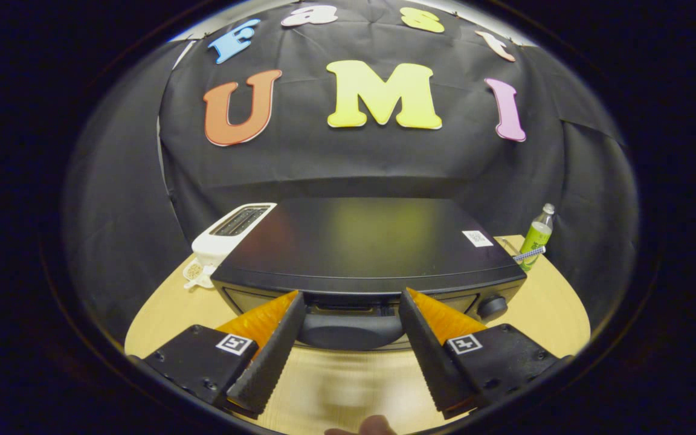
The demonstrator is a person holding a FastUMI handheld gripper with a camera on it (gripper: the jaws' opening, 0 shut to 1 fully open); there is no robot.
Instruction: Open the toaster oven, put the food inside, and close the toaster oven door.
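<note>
A black toaster oven stands on the wooden table, seen from above and in front. Its door handle, a wide dark bar, lies between my two fingers at the oven's front. My gripper is open, one finger on each side of the handle, and I cannot tell whether either touches it. The door looks shut or nearly so, with a thin gap along its top. A round knob sits at the oven's right front corner.
A white slot toaster stands left of the oven, with a small pale item in front of it. A green bottle stands at the oven's right rear. A fingertip shows below the fingers.
</note>
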